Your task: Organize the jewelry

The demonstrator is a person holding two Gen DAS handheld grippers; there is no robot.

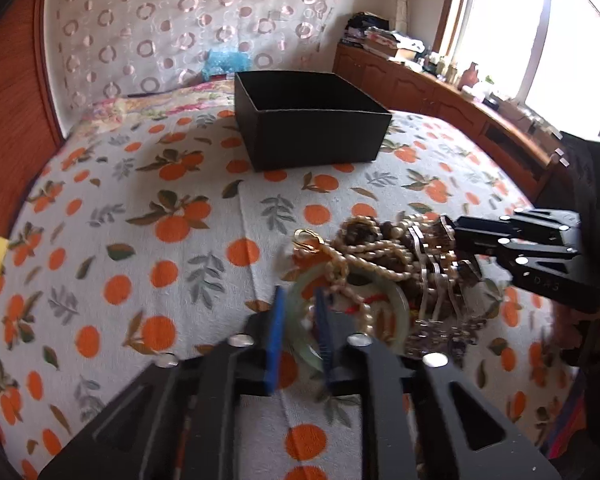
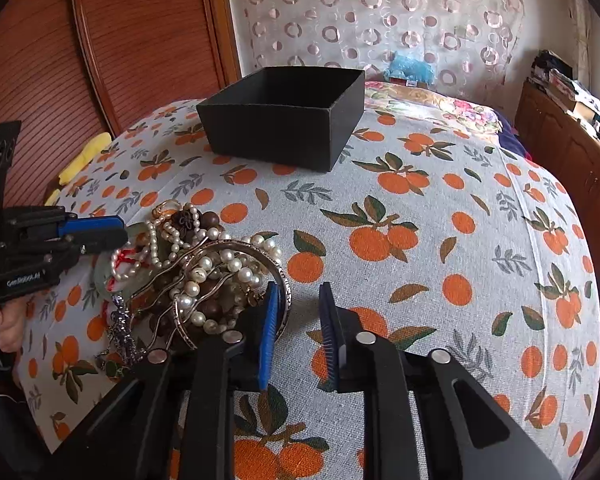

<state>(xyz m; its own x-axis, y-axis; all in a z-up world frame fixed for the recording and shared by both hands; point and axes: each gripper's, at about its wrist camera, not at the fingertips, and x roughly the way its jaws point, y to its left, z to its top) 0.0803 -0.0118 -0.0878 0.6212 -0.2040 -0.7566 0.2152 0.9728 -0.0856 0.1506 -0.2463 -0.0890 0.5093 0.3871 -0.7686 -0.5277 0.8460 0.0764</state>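
Left fingers: nearly closed. Your left gripper pinches the rim of a pale green bangle between its blue pads. The rest of the ring arcs away ahead and to the right of the tips. It lies at the near edge of the jewelry pile.

Right fingers: a narrow gap on your right gripper. The rim of a silver bangle runs just inside the left-hand pad, close against it. The right-hand pad stands clear of it, over bare bed cover. No squeeze on the bangle that you can see.

Pile: pearl strands, brown wooden beads, metal bangles, a red cord and a gold ring, all tangled. It lies ahead and left of the right fingers, and ahead and right of the left fingers.

Container: a black open box stands on the bed well beyond both sets of fingertips, apart from the pile. Only its dark inner walls show; its floor is hidden from both cameras.

View differences:
- The left wrist camera shows the right gripper coming in from the right, its tips buried among the beads and bangles. How those tips stand cannot be told there.
- The right wrist camera shows the left gripper side-on at the left, with its fingers close together at the pile's edge. It also shows your hand on the handle and a dark silver chain trailing off the pile's near side.
- The green bangle is blurred in the left view and mostly covered by pearls in the right.
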